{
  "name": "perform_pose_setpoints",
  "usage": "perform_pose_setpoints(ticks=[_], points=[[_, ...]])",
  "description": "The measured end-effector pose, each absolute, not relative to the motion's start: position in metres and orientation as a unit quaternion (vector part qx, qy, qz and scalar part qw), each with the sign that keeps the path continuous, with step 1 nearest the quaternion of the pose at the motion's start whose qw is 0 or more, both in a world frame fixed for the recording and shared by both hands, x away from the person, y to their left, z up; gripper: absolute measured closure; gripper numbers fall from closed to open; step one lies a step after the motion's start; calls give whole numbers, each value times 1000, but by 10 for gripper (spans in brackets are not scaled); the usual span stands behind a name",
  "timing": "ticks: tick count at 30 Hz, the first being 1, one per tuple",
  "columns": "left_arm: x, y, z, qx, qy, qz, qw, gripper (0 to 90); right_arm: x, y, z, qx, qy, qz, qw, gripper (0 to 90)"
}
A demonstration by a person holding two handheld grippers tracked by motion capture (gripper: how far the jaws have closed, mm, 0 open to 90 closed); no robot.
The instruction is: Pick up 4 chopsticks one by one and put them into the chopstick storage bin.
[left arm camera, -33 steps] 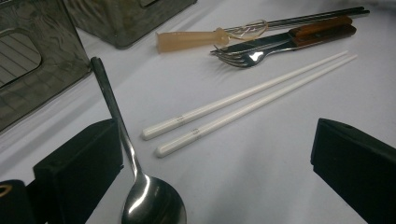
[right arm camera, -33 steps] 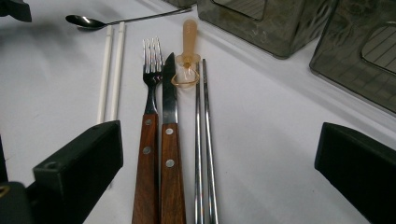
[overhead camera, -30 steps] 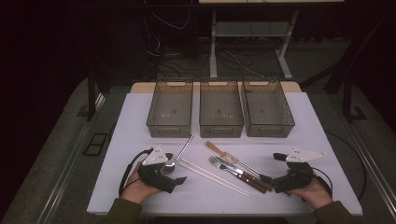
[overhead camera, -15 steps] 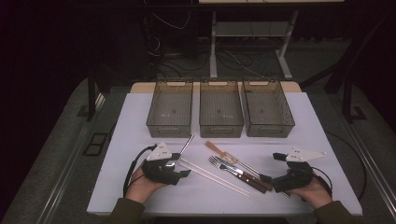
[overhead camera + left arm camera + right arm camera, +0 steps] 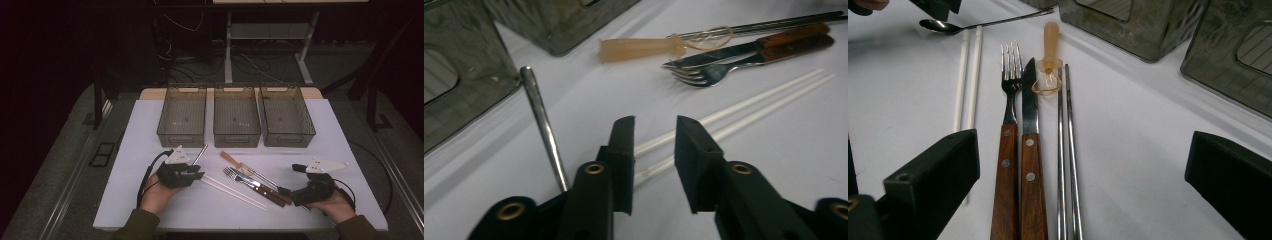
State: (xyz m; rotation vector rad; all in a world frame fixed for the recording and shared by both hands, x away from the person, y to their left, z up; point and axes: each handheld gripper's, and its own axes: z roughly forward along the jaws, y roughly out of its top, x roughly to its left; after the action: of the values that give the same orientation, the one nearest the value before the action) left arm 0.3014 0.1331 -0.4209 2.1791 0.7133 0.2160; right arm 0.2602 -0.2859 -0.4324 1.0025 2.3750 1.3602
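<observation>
Left gripper (image 5: 199, 174), seen from above, sits at the near tips of the white chopsticks (image 5: 235, 190), which run away rightward. Its own view shows jaws partly open, empty, astride those chopsticks (image 5: 744, 102). Right gripper (image 5: 1083, 185) gapes wide, empty.

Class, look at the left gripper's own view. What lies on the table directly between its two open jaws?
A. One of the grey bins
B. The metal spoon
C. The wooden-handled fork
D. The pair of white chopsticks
D: in the left gripper view, the ends of the white chopsticks run into the gap of the left gripper, whose jaws stand apart, while the spoon lies outside them.
</observation>
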Motion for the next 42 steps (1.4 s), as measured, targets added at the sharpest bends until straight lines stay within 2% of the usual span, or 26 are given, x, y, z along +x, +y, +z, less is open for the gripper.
perform_pose_setpoints(ticks=[1,2,6,26,42], points=[[303,133,-421,865,287,88,403,776,260,-286,-432,342,810,464,113,13],[305,133,-421,865,290,90,399,776,260,-286,-432,342,810,464,113,13],[312,132,-422,869,298,95,385,889,260,-286,-433,340,810,464,111,13],[338,131,-439,882,314,97,339,891,260,-286,-433,341,811,462,112,13],[333,126,-441,890,303,90,328,891,259,-286,-432,340,812,461,113,13]])
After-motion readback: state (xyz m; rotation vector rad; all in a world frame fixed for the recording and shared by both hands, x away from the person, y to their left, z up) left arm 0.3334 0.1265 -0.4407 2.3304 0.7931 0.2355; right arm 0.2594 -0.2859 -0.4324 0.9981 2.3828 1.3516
